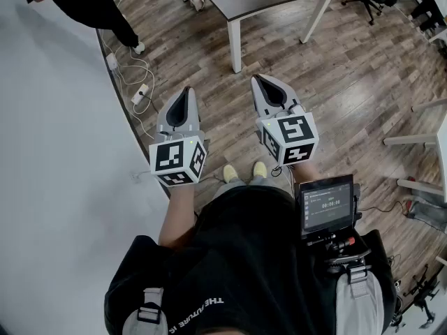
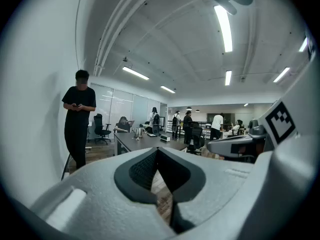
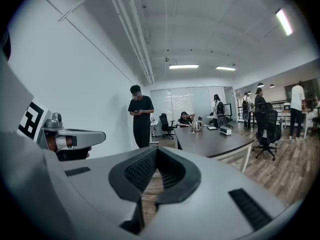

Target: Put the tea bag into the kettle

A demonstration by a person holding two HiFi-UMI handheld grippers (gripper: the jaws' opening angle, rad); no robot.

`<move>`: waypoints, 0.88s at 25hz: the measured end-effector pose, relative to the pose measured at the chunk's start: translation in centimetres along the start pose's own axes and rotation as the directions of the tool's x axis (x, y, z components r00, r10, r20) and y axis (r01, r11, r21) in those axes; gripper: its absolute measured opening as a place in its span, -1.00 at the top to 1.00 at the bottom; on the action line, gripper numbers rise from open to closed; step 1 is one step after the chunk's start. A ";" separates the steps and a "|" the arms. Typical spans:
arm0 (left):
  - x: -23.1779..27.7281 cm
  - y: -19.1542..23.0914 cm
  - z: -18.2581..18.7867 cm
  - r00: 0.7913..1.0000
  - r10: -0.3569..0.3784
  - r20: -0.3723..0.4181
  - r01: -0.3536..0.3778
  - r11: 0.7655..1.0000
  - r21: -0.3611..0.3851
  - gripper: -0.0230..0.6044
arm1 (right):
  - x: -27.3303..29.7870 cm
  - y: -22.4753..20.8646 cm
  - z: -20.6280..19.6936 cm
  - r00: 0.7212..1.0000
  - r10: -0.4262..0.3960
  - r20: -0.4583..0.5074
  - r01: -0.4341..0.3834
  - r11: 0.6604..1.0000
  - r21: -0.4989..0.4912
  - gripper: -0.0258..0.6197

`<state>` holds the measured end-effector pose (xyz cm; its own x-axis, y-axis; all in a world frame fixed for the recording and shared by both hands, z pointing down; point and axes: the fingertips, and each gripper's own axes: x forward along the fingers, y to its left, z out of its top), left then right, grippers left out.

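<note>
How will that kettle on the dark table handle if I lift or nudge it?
The pale kettle looks hard-bodied, so probably rigid. It stands upright on the dark tabletop, so a low nudge would likely slide it rather than tip it. Too far to judge fill, hence weight.

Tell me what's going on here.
A person stands on the wooden floor, holding the left gripper and right gripper out in front, both with jaws together and empty. The dark table is ahead, apparently with a kettle at its far end. No tea bag can be made out; the task has not started.
</note>
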<state>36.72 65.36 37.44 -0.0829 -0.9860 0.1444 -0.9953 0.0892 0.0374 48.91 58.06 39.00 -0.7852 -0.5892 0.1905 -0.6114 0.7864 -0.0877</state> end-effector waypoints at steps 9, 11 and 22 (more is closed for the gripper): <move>0.3 1.3 -0.2 0.999 -0.022 0.025 0.022 1.000 0.007 0.91 | 1.5 0.3 -0.1 0.999 -0.036 0.025 0.037 0.999 -0.011 0.91; 0.0 2.0 -0.3 0.999 -0.027 0.031 0.027 1.000 0.010 0.91 | 1.6 0.8 0.0 0.999 -0.032 0.034 0.032 0.999 -0.004 0.91; -2.7 4.0 -0.1 0.998 -0.044 0.045 0.044 0.999 0.004 0.91 | 1.5 5.1 0.8 0.999 0.032 0.031 -0.032 0.999 0.007 0.91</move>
<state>32.92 68.41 37.31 -0.0412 -0.9943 0.0982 -0.9982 0.0453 0.0401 44.58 61.02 38.09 -0.8069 -0.5694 0.1570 -0.5866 0.8036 -0.1005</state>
